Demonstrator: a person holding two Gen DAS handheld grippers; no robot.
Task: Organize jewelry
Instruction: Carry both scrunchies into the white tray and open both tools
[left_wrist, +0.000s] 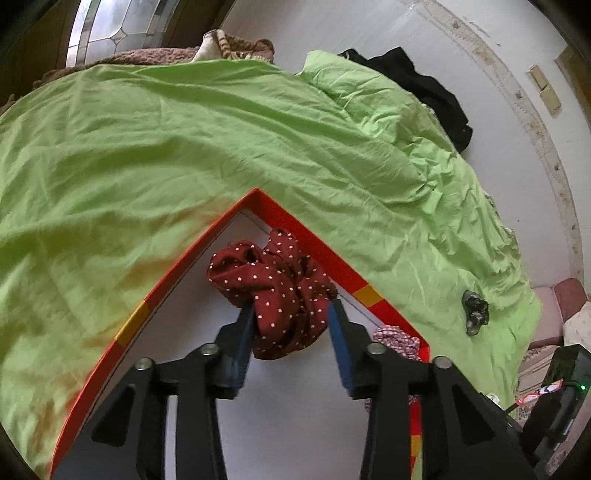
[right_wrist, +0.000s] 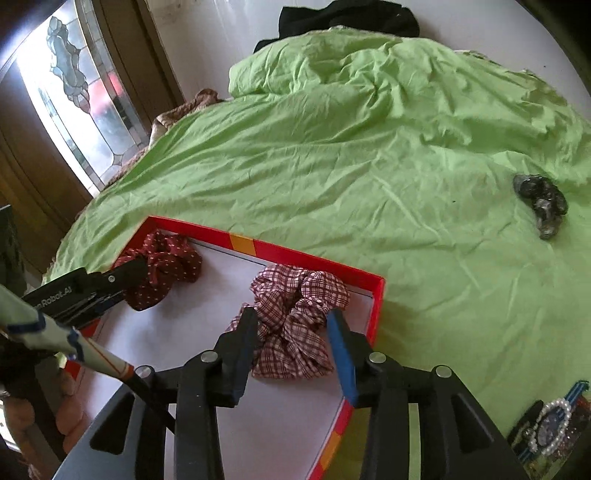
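Two scrunchies are lying inside the red-rimmed box (right_wrist: 376, 295) on the green bedsheet (right_wrist: 369, 166): a dark red dotted scrunchie (left_wrist: 273, 284) near the far corner and a checked scrunchie (right_wrist: 295, 317) by the right-hand wall. The left gripper (left_wrist: 291, 325) is spread, its fingers standing on either side of the dotted scrunchie; the cloth bulges against the left pad, but no pinch is seen. The right gripper (right_wrist: 293, 328) is likewise spread around the checked scrunchie, with the pads beside the fabric rather than pressed into it. Both pieces are judged to be released onto the white floor of the box, so the step in hand is the letting go. It would be done well if the jaws were opened wide enough that no fold stays caught on a pad, and if each gripper were drawn back along its own line and upward, not sideways, so that the soft cloth is not dragged over the low rim. A dark, glossy hair tie (right_wrist: 541, 205) is left out on the sheet, well apart from the box, and a beaded bracelet (right_wrist: 550, 424) is seen at the lower right edge; these are probably to be fetched next.
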